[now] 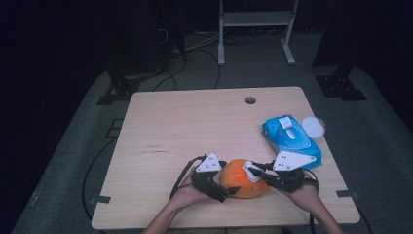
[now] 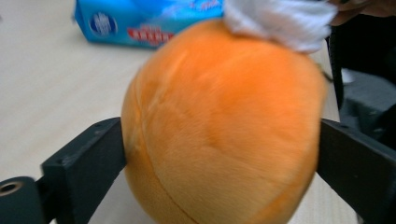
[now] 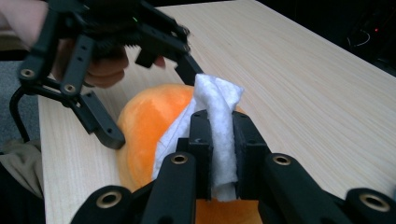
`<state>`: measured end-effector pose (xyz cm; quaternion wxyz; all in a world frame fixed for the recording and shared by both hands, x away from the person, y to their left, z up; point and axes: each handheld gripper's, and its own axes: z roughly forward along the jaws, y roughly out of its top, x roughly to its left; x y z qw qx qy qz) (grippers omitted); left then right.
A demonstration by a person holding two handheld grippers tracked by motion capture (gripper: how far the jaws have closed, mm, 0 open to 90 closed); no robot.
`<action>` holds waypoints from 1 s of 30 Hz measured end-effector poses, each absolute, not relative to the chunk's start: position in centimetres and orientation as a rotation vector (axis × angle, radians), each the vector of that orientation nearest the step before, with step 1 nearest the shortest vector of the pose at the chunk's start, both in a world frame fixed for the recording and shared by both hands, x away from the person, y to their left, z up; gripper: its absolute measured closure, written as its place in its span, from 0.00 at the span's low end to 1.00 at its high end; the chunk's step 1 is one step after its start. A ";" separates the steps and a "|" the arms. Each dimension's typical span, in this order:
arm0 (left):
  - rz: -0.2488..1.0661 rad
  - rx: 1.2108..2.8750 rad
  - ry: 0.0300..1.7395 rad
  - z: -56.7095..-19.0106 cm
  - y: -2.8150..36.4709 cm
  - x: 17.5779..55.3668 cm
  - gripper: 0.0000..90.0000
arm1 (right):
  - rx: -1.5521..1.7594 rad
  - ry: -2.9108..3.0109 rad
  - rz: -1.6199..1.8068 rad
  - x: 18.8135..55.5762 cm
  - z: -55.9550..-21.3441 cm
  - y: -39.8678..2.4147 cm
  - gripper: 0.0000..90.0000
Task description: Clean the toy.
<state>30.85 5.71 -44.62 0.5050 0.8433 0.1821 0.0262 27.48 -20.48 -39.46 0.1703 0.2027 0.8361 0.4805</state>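
Left gripper (image 1: 219, 184) clamped the orange plush ball (image 1: 242, 178) from both sides, near the table's (image 1: 195, 122) front edge. Right gripper (image 1: 254, 171) pinched a white wipe (image 3: 219, 126) pressed on the ball's top. The blue wipes pack (image 1: 291, 139) lay just beyond the ball. Judging by this, wiping looked underway, not finished.

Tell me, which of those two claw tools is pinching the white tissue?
The right gripper, at the right of the high view: its jaws are shut on the white wipe. The left gripper instead clamps the orange plush ball itself.
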 end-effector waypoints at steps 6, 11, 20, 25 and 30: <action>0.203 1.977 0.387 -43.3 6.5 30.3 0.33 | 0.566 2.350 1.363 27.4 -38.9 -20.0 0.88; 0.373 1.985 0.327 -41.3 7.0 29.6 0.36 | 0.593 2.278 1.427 27.5 -38.4 -20.1 0.88; 0.439 2.075 0.247 -41.9 5.5 28.8 0.33 | 0.523 2.305 1.426 26.8 -38.6 -17.8 0.88; 0.433 2.069 0.260 -42.1 5.6 28.9 0.19 | 0.500 2.310 1.350 26.8 -38.6 -17.7 0.88; 0.306 2.041 0.406 -42.7 6.0 30.3 0.05 | 0.570 2.298 1.337 27.5 -39.3 -19.1 0.88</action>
